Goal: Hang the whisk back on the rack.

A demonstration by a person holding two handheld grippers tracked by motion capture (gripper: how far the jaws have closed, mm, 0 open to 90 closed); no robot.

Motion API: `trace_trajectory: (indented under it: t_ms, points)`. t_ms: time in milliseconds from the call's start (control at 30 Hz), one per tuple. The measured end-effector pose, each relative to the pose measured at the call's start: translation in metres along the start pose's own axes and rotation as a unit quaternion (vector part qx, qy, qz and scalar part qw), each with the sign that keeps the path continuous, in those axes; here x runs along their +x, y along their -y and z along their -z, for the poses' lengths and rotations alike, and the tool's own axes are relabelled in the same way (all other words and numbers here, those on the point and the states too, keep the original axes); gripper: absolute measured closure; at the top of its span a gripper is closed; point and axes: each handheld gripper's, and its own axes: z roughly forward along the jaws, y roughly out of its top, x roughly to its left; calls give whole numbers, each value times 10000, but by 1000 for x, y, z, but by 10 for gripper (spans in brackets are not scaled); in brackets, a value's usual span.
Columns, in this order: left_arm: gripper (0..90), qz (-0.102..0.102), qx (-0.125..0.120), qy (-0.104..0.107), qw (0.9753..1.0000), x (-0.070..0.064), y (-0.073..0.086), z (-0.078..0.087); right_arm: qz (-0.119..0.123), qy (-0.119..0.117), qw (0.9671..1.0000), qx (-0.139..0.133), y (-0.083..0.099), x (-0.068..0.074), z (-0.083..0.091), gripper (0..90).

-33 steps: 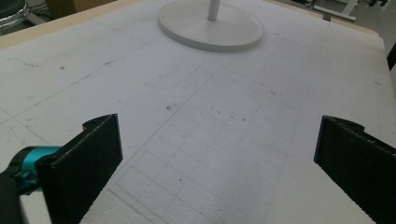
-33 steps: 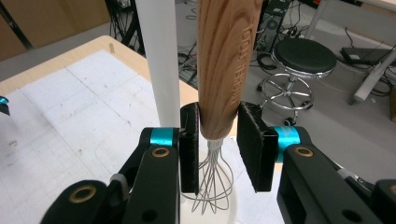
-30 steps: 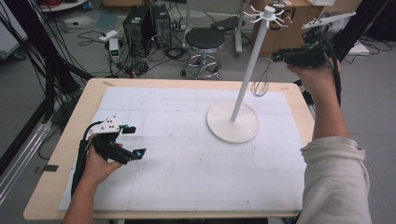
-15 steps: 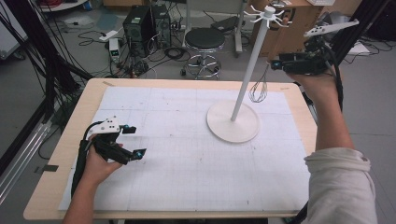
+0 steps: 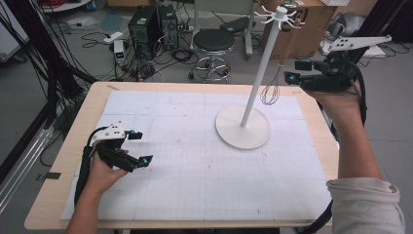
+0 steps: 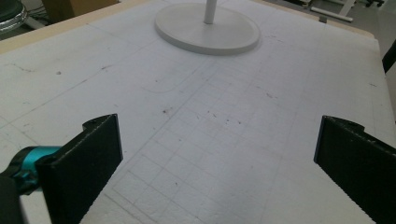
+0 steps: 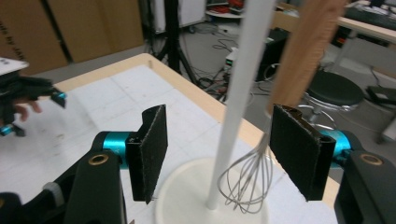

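Observation:
A white stand (image 5: 258, 73) with hooks at its top rises from a round base (image 5: 242, 127) on the table's far right. A wire whisk (image 5: 271, 92) with a wooden handle (image 5: 288, 41) hangs from one hook beside the pole. My right gripper (image 5: 293, 71) is raised just right of the whisk, open. In the right gripper view the whisk (image 7: 247, 179) and pole (image 7: 238, 93) stand between and beyond the spread jaws, and the handle (image 7: 303, 51) is close to the right jaw. My left gripper (image 5: 142, 147) rests open and empty on the white mat at the left.
A gridded white mat (image 5: 195, 165) covers most of the wooden table (image 5: 58, 195). Beyond the far edge stand a stool (image 5: 213, 41), computer boxes with cables (image 5: 146, 24) and a cardboard box (image 5: 311, 29). The left gripper view shows the stand's base (image 6: 208, 32) ahead.
My right gripper has sunk a little lower near the hanging whisk. The left gripper has stayed where it was.

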Motion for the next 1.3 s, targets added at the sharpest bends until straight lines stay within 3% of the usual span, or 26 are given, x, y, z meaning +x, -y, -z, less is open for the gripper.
trace_trajectory:
  t_ms: [167, 467, 700, 867, 967, 1300]
  points:
    - [16, -8, -9, 22, 10000, 0, 0, 0, 125, -301, 9994, -143, 3, 14, 0, 354]
    - [16, -19, -41, 48, 10000, -1, -1, 1, 411, -706, 9961, -341, 14, 34, -10, 237]
    - [16, -26, -62, 99, 9999, -1, -1, 1, 510, -976, 9930, -423, 30, 49, -22, 141]
    - [16, -21, -55, 93, 9999, -2, -1, 1, 446, -1263, 9902, -396, 46, 58, -35, 100]
    - [16, -31, -45, 84, 9999, -1, -1, 1, 449, -1290, 9902, -302, 57, 64, -43, 19]
    - [16, -34, -38, 109, 9999, -2, -1, 0, 496, -1418, 9885, -197, 88, 80, -62, 1]
